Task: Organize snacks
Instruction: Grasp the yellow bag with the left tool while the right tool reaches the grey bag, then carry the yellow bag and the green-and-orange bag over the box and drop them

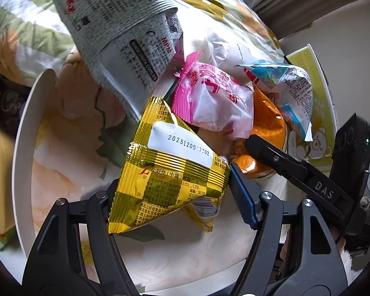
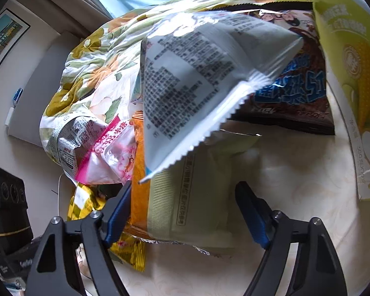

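Observation:
My left gripper [image 1: 172, 180] is shut on a yellow striped snack packet [image 1: 175, 172]; a pad presses each side of it. Behind it a pink-and-white packet [image 1: 209, 98], an orange packet [image 1: 266, 123] and a blue-and-white packet [image 1: 291, 86] are piled up. My right gripper [image 2: 185, 187] is shut on a pale green packet [image 2: 192, 209], which lies on the orange packet [image 2: 138, 172]. The blue-and-white packet [image 2: 197, 79] leans over them, blurred. One finger [image 1: 266, 153] of the right gripper shows in the left wrist view, resting against the orange packet.
The pile lies on a white round tray [image 1: 27, 135] with a pale flower pattern. A big grey printed bag [image 1: 116, 37] stands at the back, a dark packet [image 2: 296, 91] and a yellow-green corn box [image 2: 352, 74] at the right. A floral quilt [image 2: 91, 74] lies behind.

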Demonstrator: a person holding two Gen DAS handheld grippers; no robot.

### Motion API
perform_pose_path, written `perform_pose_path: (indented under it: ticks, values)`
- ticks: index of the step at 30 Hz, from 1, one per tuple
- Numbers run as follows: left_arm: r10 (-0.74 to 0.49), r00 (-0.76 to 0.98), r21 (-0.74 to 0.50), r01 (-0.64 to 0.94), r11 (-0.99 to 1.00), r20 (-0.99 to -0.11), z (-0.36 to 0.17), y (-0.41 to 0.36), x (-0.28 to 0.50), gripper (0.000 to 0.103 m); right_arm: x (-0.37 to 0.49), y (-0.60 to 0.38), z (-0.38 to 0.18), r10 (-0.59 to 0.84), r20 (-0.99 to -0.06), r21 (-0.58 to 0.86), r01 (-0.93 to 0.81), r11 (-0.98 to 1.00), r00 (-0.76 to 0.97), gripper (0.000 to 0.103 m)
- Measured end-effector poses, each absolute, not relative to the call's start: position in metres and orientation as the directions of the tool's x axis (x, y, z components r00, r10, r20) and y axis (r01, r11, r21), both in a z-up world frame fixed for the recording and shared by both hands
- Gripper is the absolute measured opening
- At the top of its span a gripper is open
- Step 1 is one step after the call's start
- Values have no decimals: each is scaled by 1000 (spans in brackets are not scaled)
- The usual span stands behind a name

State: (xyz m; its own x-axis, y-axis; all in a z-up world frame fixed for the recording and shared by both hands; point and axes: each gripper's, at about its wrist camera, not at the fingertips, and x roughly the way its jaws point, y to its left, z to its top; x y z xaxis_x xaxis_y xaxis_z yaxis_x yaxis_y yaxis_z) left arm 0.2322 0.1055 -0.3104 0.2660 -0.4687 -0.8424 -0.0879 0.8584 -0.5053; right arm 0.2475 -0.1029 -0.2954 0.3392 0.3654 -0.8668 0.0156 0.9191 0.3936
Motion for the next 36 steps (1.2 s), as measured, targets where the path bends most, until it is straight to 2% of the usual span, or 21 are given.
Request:
perform_pose_path:
  ticks: [5, 15, 20, 29, 36]
  values:
    - [-450, 260, -485, -85, 870, -854, -308, 102, 228, 68, 249, -95, -294, 360, -872, 379, -8, 925, 332, 64]
    - [-444, 241, -473, -77, 878, -863, -304, 118, 207, 66, 234, -102, -294, 350, -888, 365, -3, 931, 298, 62]
    - [-460, 245, -487, -56, 872, -853, -295, 122, 198, 55, 221, -104, -290, 349, -892, 362, -7, 932, 287, 62]
    - [-495, 231, -512, -16, 859, -838, -290, 122, 188, 42, 203, -105, -278, 342, -891, 356, -7, 934, 297, 62]
    - [-514, 221, -523, 20, 852, -829, -279, 119, 182, 40, 181, -114, -263, 333, -883, 352, -3, 936, 329, 62]
